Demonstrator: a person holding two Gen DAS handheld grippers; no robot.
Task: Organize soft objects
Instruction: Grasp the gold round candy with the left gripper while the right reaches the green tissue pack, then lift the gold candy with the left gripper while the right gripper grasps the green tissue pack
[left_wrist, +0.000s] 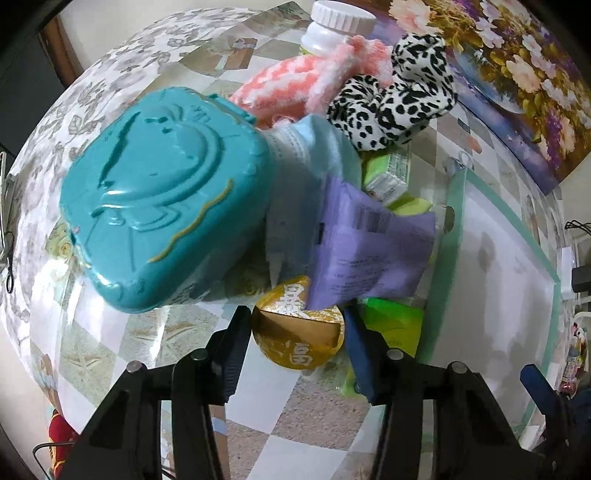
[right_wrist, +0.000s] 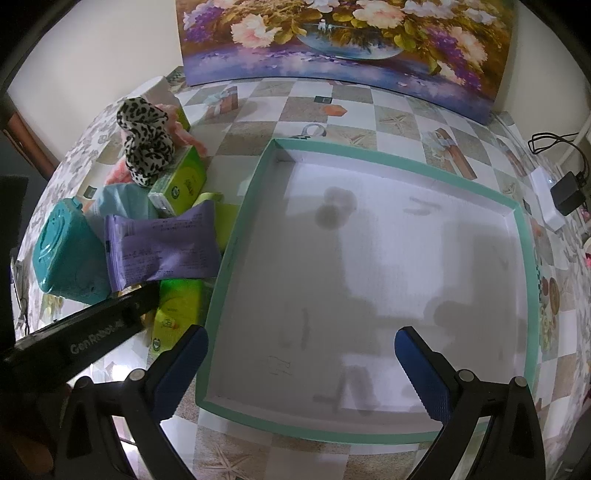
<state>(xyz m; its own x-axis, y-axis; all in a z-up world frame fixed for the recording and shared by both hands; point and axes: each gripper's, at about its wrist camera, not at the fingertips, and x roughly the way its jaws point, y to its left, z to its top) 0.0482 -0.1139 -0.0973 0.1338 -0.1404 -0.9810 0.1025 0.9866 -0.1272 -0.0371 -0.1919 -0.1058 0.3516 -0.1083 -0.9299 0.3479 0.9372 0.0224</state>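
In the left wrist view a round gold pouch (left_wrist: 295, 350) with white characters sits between my left gripper's (left_wrist: 297, 325) fingers, and both pads touch its sides. Above it lies a pile: a purple packet (left_wrist: 369, 251), a light blue pack (left_wrist: 321, 147), green tissue packs (left_wrist: 391, 173), a leopard-print scrunchie (left_wrist: 399, 103) and a pink-and-white fuzzy cloth (left_wrist: 291, 85). My right gripper (right_wrist: 299, 336) hangs open over the white tray (right_wrist: 236, 240) with a teal rim, nothing between its fingers. The tray's floor shows only shadows.
A teal plastic box (left_wrist: 162, 199) leans at the pile's left; a white bottle (left_wrist: 332, 26) stands behind. A flower painting (right_wrist: 343, 44) leans on the wall. A charger and cables (right_wrist: 565, 192) lie at the far right. The left gripper's black body (right_wrist: 92, 332) crosses the right view.
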